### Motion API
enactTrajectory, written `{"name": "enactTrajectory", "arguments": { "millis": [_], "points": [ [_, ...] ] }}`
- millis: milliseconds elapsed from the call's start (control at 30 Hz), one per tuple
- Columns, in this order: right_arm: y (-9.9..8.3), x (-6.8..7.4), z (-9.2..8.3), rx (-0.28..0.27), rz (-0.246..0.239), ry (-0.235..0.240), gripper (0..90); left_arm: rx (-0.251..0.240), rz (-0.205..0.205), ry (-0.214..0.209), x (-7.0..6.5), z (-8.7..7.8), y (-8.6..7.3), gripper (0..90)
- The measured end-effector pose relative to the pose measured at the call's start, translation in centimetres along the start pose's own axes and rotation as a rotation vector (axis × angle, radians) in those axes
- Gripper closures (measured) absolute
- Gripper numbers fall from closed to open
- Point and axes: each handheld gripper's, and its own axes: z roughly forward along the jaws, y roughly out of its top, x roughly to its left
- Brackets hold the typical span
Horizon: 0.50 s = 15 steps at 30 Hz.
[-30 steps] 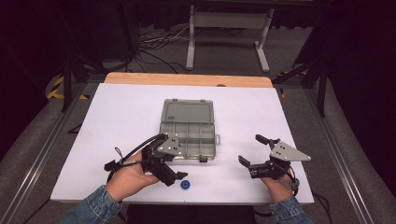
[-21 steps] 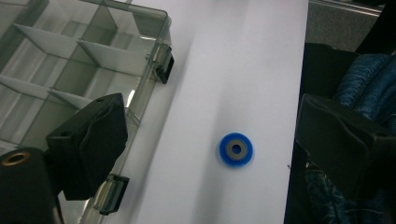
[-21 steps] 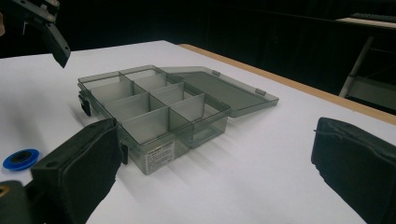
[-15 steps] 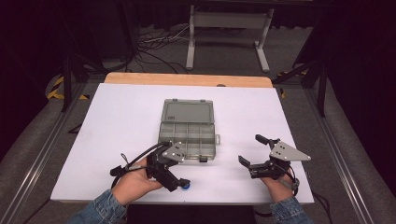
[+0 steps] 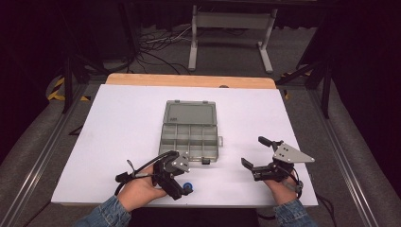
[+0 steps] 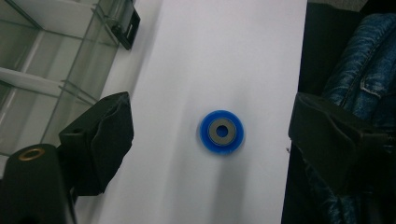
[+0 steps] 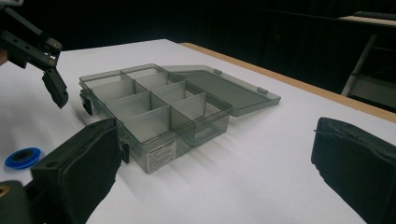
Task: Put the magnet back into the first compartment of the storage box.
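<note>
A small blue ring with a grey centre [image 6: 222, 132] lies on the white table close to its front edge, also seen in the high view [image 5: 187, 187] and the right gripper view [image 7: 23, 157]. My left gripper [image 6: 214, 120] points down over the ring, open, with one jaw on each side and neither touching it; in the high view the left gripper [image 5: 183, 183] is at the front left. My right gripper [image 5: 254, 152] rests open at the front right with nothing between its jaws, facing the box [image 7: 154, 107].
A smoky clear compartment box [image 5: 190, 137] stands open in the middle of the table, lid laid back, its compartments looking empty. The table's front edge [image 5: 213, 204] runs just beyond the ring. A denim sleeve [image 6: 359, 70] is beside the edge.
My left gripper has drawn back toward the front edge and tipped down, so the blue ring now lies between its open jaws. The right gripper has stayed still.
</note>
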Motion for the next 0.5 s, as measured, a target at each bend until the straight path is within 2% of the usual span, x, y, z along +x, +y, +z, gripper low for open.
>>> {"name": "enactTrajectory", "arguments": {
  "millis": [500],
  "points": [
    [0.0,0.0,0.0,0.001,0.005,0.005,2.4,0.063,0.014,-0.015,-0.5,2.0,-0.4,17.4]
  ]
}}
